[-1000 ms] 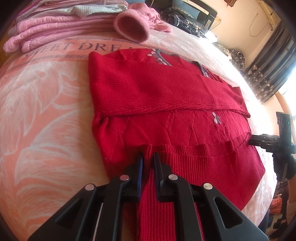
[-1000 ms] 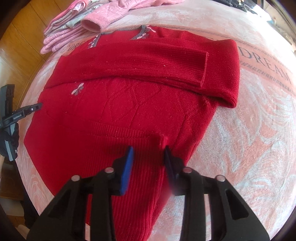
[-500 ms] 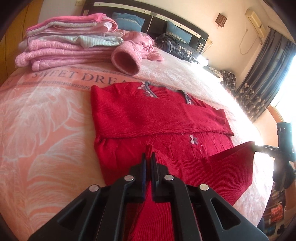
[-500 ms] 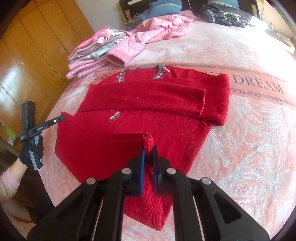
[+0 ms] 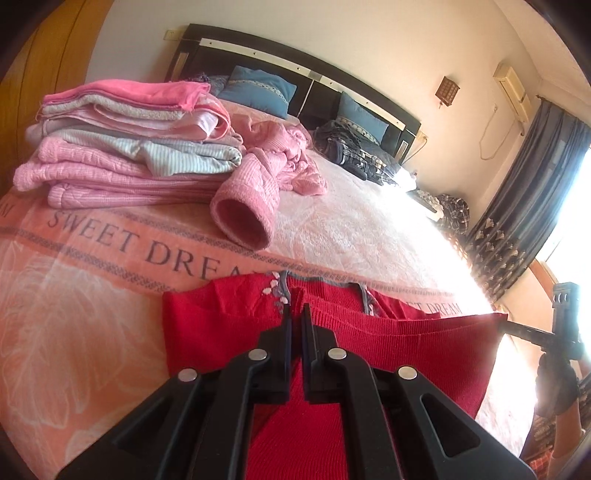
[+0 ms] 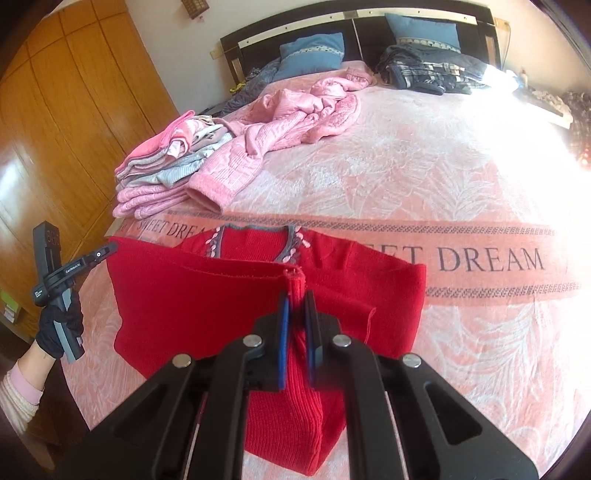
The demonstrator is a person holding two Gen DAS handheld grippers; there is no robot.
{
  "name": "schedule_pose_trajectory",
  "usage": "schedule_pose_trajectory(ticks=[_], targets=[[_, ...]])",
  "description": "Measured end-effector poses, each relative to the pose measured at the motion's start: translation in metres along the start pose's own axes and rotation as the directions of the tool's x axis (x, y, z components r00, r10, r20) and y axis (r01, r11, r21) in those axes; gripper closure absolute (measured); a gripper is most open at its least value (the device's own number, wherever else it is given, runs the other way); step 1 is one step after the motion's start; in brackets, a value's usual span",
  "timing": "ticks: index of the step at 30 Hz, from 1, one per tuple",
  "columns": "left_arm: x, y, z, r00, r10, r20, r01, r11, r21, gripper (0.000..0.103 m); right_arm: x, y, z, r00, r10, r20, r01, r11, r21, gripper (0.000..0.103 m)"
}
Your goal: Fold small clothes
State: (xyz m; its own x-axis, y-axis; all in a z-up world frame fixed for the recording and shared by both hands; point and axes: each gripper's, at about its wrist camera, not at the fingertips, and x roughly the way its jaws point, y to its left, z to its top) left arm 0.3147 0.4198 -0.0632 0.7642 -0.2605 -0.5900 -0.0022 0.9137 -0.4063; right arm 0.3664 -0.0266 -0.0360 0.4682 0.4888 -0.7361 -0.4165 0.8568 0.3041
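Pinching the red sweater (image 6: 207,295) hem, both grippers (image 6: 295,306) hold it above the bedspread (image 6: 443,192).

Sunlit bedroom: dark headboard (image 6: 354,22), wooden wardrobe (image 6: 74,96), curtained window (image 5: 532,206).

Ribbed knit red sweater (image 6: 207,295), glossy wooden wardrobe (image 6: 74,110)

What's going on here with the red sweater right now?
A person is folding a red sweater on the bed. Both handheld grippers are clamped on its ribbed hem: the left gripper and the right gripper hold that edge raised and stretched between them, near the grey-trimmed neckline. A stack of folded pink clothes sits at the side, with a loose pink garment beside it.
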Motion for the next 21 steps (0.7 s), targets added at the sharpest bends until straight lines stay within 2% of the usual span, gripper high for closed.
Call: schedule_pose_trajectory(ticks=[5, 8, 13, 16, 17, 19, 21], targets=[[0.057, 0.011, 0.031, 0.999, 0.045, -0.022, -0.045, 0.999, -0.011, 0.100, 0.054, -0.035, 0.044, 0.998, -0.043, -0.035, 0.046, 0.996, 0.077, 0.097], [0.089, 0.022, 0.033, 0.994, 0.090, -0.056, -0.091, 0.996, -0.018, 0.099, 0.093, -0.054, 0.056, 0.994, -0.068, -0.080, 0.077, 0.991, 0.112, 0.097], [0.137, 0.045, 0.013, 0.967, 0.198, -0.160, -0.202, 0.979, -0.009, 0.099, 0.153, -0.071, 0.049, 0.977, -0.125, -0.173, 0.150, 0.979, 0.140, 0.097], [0.153, 0.060, 0.000, 0.946, 0.252, -0.206, -0.258, 0.966, -0.006, 0.099, 0.180, -0.076, 0.036, 0.953, -0.186, -0.240, 0.219, 0.968, 0.122, 0.096], [0.155, 0.063, -0.003, 0.947, 0.245, -0.208, -0.252, 0.968, -0.011, 0.099, 0.187, -0.076, 0.032, 0.945, -0.201, -0.259, 0.236, 0.966, 0.110, 0.093], [0.152, 0.064, -0.005, 0.950, 0.239, -0.201, -0.248, 0.968, -0.021, 0.097, 0.189, -0.075, 0.026, 0.945, -0.215, -0.248, 0.245, 0.965, 0.097, 0.093], [0.145, 0.060, -0.004, 0.951, 0.240, -0.196, -0.250, 0.968, -0.026, 0.097, 0.181, -0.075, 0.026, 0.949, -0.202, -0.243, 0.234, 0.966, 0.111, 0.081]])
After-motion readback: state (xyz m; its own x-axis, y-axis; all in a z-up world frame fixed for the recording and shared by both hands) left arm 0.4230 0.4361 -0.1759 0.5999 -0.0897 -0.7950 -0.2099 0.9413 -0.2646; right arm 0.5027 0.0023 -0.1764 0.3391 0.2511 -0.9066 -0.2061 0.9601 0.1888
